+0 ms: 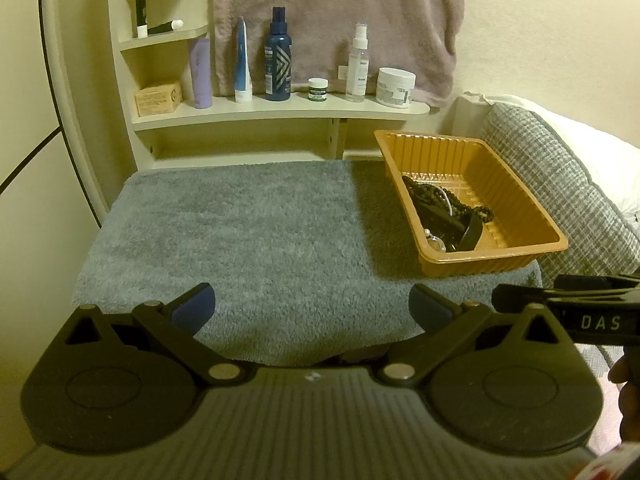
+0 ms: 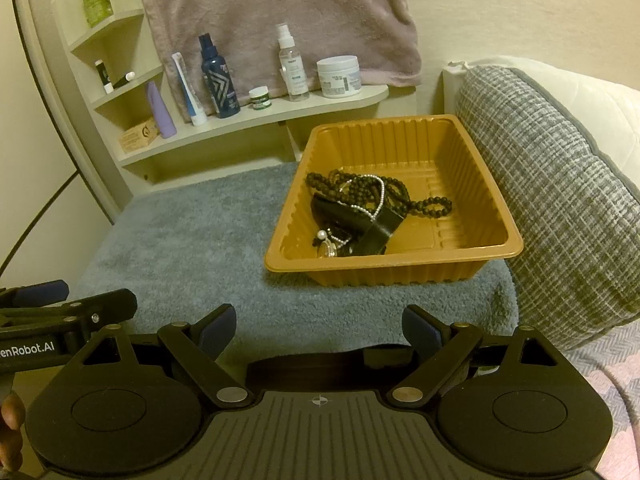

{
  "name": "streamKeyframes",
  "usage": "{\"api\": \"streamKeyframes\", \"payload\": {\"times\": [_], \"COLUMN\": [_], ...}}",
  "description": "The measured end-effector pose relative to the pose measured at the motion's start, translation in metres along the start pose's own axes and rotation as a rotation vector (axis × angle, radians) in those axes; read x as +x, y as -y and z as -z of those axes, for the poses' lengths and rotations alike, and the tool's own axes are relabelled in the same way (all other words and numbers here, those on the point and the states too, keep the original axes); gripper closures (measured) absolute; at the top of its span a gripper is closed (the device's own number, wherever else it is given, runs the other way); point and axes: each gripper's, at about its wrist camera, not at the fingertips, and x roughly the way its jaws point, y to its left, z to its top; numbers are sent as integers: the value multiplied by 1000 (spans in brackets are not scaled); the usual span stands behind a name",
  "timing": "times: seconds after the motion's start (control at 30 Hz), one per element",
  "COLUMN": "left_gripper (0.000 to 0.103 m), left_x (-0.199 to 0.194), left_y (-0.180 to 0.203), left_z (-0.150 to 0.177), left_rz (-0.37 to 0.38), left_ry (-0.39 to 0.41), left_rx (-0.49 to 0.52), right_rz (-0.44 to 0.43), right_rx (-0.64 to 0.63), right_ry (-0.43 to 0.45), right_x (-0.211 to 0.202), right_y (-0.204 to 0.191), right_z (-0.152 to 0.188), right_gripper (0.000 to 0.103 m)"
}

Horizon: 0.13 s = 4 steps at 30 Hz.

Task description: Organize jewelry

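An orange plastic tray (image 1: 516,176) (image 2: 472,160) stands on the right part of a grey fluffy mat (image 1: 248,232) (image 2: 180,240). In it lie a dark bead necklace (image 1: 424,196) (image 2: 432,204), a thin pearl chain (image 2: 380,196), a black strap-like piece (image 1: 472,234) (image 2: 376,232) and a small pearl piece (image 2: 321,235). My left gripper (image 1: 312,306) is open and empty above the mat's near edge, left of the tray. My right gripper (image 2: 320,326) is open and empty, just short of the tray's near wall.
A cream shelf (image 1: 280,114) (image 2: 256,120) behind the mat holds several bottles, tubes and jars. A pink towel (image 1: 340,20) hangs on the wall. A grey woven cushion (image 2: 560,184) (image 1: 560,168) presses against the tray's right side. Each gripper shows at the other view's edge.
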Motion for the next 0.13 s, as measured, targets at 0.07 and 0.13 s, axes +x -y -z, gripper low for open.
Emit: {"api": "streamKeyframes", "payload": {"times": [0.07,0.13], "left_gripper": [0,0], "left_x": [-1,-1], "left_y": [-1,-2], "left_z": [1,0], "left_rz": [4,6], "left_ry": [14,19], "left_rx": [-6,-10], "right_rz": [-1,-2], "right_rx": [-1,-2], "right_ry": [1,1], "right_x": [0,-1], "right_y": [0,-2], "right_z": [0,-2], "right_gripper": [14,14]}}
